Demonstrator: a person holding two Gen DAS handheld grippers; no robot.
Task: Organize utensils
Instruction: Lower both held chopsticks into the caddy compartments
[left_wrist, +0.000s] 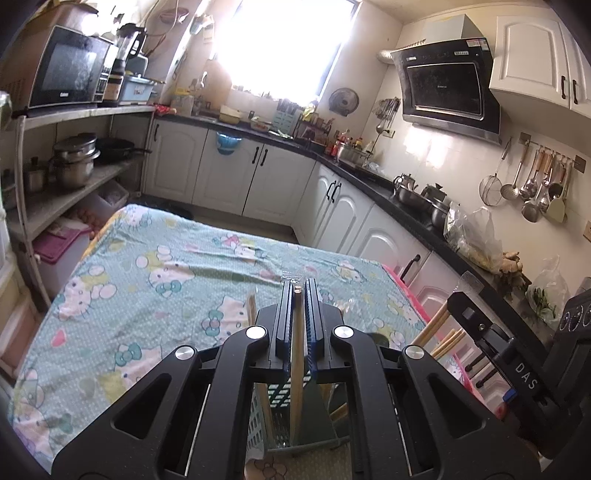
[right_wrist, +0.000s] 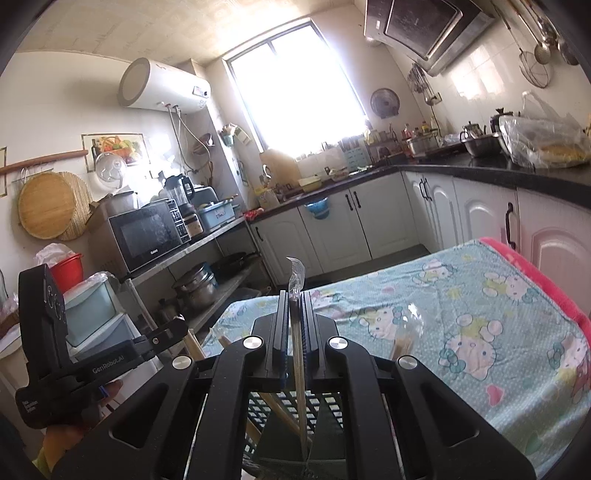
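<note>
Your left gripper (left_wrist: 299, 286) has its jaws clamped on a pale wooden chopstick (left_wrist: 296, 354); your right gripper (right_wrist: 295, 295) pinches a plastic-wrapped chopstick (right_wrist: 301, 369). Both hang over the green perforated plastic basket (left_wrist: 279, 397) on the cartoon-print tabletop (left_wrist: 147, 266).

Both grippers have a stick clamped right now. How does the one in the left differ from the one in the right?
The left gripper grips a bare, pale wooden chopstick. The right gripper grips a wrapped chopstick, with clear plastic sticking up past its fingers. The left one stands nearly straight; the right one leans slightly. Both run down into a slotted basket below.
</note>
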